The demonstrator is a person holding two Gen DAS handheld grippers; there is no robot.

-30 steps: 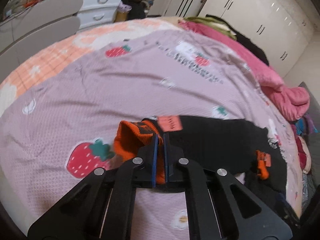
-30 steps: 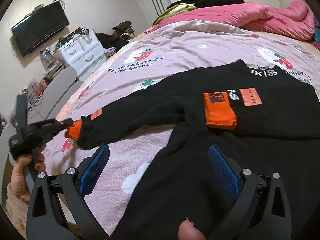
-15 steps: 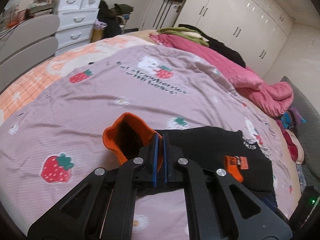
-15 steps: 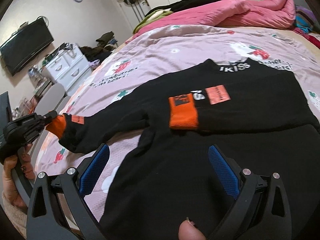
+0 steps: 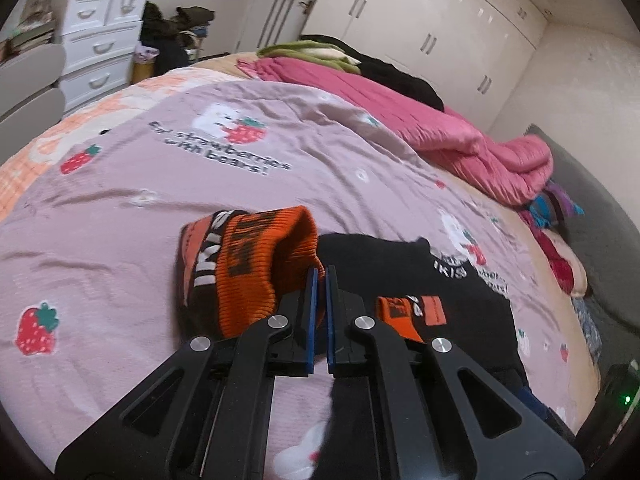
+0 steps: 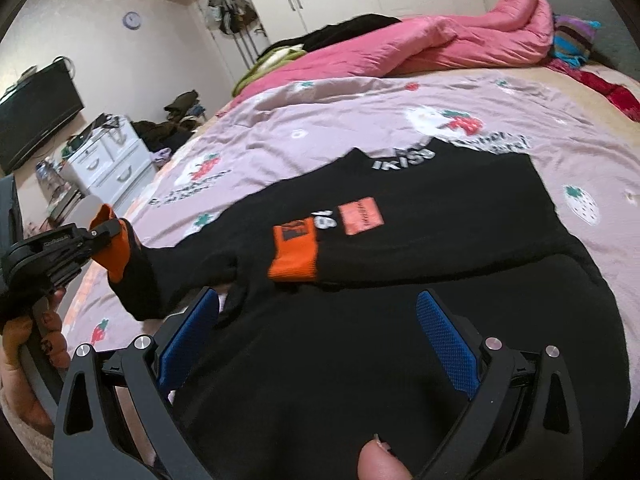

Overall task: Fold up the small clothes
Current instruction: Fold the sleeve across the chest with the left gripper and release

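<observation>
— Holding what, the left gripper (image 5: 319, 280)?
— Fingers clamped on the sweater's (image 6: 400, 320) orange cuff (image 5: 256, 264), lifted near the bed's (image 5: 120, 208) left edge.
— Right gripper (image 6: 320, 320)?
— Fingers apart above the sweater's hem.

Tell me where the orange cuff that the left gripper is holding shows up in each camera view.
Left wrist: orange cuff at centre, just above the shut left gripper.
Right wrist: same cuff at far left edge, pinched by the left gripper.
Shared landmark: white drawer chest.
</observation>
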